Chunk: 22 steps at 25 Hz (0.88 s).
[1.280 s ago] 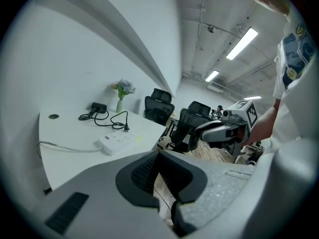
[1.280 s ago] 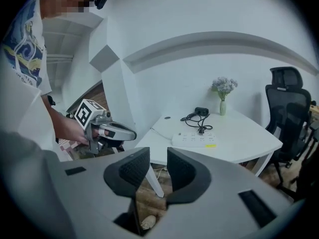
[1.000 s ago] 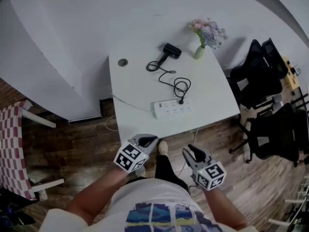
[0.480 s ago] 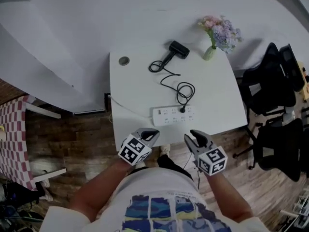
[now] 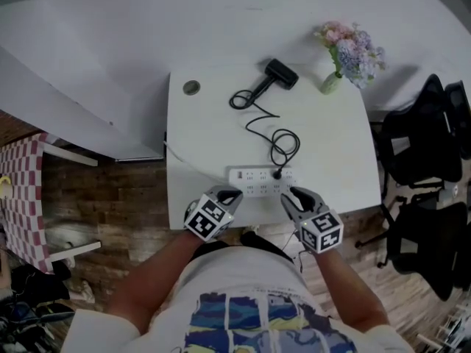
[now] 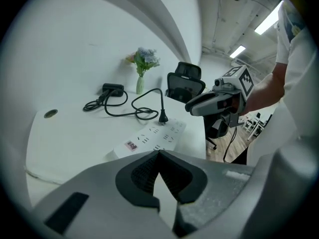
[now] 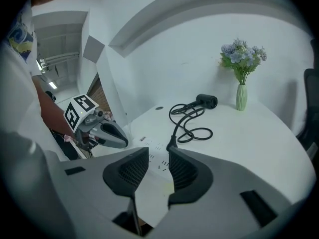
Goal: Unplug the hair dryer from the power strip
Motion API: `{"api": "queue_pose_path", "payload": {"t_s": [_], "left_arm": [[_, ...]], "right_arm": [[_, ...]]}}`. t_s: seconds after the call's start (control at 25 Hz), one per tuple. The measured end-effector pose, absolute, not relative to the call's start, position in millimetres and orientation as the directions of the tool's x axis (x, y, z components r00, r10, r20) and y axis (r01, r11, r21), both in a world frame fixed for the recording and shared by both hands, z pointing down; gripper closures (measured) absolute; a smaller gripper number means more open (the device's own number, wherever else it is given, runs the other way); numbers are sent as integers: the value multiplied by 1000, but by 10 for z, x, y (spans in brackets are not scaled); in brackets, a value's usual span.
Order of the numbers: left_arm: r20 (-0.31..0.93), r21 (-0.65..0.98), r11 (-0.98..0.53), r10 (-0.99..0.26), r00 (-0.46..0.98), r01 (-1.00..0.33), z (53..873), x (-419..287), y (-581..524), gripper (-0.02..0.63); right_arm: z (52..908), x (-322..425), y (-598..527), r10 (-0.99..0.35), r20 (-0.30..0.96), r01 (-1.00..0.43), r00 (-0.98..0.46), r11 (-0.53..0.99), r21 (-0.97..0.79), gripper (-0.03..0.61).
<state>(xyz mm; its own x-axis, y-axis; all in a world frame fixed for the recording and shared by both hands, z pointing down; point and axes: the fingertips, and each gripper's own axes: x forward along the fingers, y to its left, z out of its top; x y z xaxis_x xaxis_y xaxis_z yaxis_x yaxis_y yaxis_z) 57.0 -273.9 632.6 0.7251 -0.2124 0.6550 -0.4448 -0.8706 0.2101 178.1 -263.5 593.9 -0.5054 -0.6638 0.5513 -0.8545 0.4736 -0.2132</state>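
Left gripper (image 5: 229,195): jaws together, empty. Right gripper (image 5: 294,195): jaws apart, just been opening, nothing between. Just beyond, black plug (image 5: 278,173) seated in power strip (image 5: 250,180); hair dryer (image 5: 280,73) far back. Likely best: pin strip, grip plug body, pull straight out.

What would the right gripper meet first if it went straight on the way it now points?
Probably the white power strip, close beside the hair dryer's black plug, though depth is hard to judge. The right gripper has nothing between its jaws, which have just been opening.
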Motion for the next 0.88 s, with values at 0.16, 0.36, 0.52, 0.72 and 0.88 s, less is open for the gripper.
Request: {"api": "queue_pose_path", "payload": {"t_s": [0.16,0.36,0.52,0.72,0.88], "left_arm": [[686,190,-868,-218,694,-460,6448,610,-2791,612],[714,173,-864,-219,664,-472,6535,655,-2829,612],[730,154,-872,-216,649,-464,6546,666,-2823,612],[746,175,-862,-200,635,-477,6553,656,-2838,612],[748,186,-863,-186,637,-470,6558,657,-2845,612]], "right_arm": [[6029,1802,-2778,-639,558,-837,-530,502,-219,463],[6100,1826,-2953,-611,564,-814,-556,536,-222,460],[6150,1837,-3045,-594,565,-801,-572,553,-229,456],[6227,1778,-3140,-569,569,-784,-593,569,-249,454],[6265,1740,-3213,-560,569,-778,-603,571,-262,456]]}}
